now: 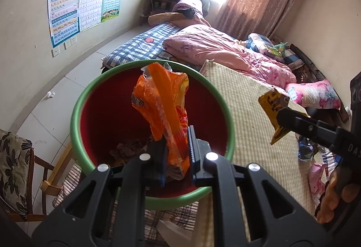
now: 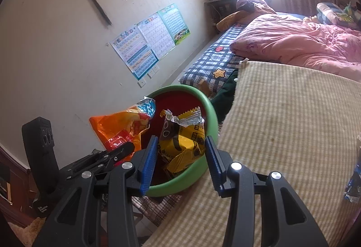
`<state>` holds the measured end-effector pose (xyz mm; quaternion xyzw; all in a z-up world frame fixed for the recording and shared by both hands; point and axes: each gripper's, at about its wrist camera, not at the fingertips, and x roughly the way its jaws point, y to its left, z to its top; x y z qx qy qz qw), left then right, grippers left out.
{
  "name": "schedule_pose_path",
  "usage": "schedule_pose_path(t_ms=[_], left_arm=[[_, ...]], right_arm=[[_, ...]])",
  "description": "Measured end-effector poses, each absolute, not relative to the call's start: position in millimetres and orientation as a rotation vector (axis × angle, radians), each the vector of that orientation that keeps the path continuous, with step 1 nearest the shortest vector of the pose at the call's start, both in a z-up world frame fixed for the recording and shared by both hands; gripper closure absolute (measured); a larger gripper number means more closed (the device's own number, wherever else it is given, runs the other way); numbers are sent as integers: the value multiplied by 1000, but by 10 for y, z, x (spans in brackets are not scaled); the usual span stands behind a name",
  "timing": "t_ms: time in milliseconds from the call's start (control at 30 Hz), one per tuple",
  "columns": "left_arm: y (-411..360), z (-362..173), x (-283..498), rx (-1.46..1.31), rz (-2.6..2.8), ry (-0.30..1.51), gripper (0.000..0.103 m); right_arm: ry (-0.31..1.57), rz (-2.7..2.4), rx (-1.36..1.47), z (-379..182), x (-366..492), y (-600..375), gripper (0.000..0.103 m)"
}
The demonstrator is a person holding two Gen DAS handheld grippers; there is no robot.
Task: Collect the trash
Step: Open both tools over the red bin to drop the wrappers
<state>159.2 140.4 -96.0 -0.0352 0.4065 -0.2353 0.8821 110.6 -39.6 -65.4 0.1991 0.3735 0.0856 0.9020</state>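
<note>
A red bin with a green rim (image 1: 77, 120) stands beside the bed; it also shows in the right wrist view (image 2: 212, 111). My left gripper (image 1: 177, 147) is shut on an orange snack bag (image 1: 162, 98) and holds it over the bin's mouth; the bag also shows in the right wrist view (image 2: 119, 127). My right gripper (image 2: 180, 152) has its jaws parted around a yellow wrapper (image 2: 182, 138) above the bin's near rim. From the left wrist view the right gripper (image 1: 291, 118) appears to pinch that yellow wrapper (image 1: 274, 107). Crumpled trash (image 1: 130, 147) lies in the bin.
A striped straw mat (image 2: 282, 122) covers the bed, with a pink quilt (image 1: 225, 48) behind. A blue wrapper (image 1: 305, 151) and a pink wrapper (image 1: 315, 177) lie on the mat at right. A wooden chair (image 1: 20, 170) stands at left. A paper scrap (image 1: 50, 94) lies on the floor.
</note>
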Motion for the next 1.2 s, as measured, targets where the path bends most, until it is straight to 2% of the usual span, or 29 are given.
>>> schedule_pose_path(t_ms=[967, 1067, 1133, 1200], left_arm=[[1622, -1080, 1749, -71, -460, 870, 88], [1639, -1105, 1750, -71, -453, 875, 80], [1663, -1103, 1739, -73, -439, 866, 58], [1687, -1090, 1722, -83, -430, 854, 55]], right_arm=[[784, 223, 376, -645, 1369, -94, 60], [780, 221, 382, -645, 1381, -117, 58], [778, 220, 388, -648, 1373, -128, 48], [774, 220, 393, -640, 1358, -145, 47]])
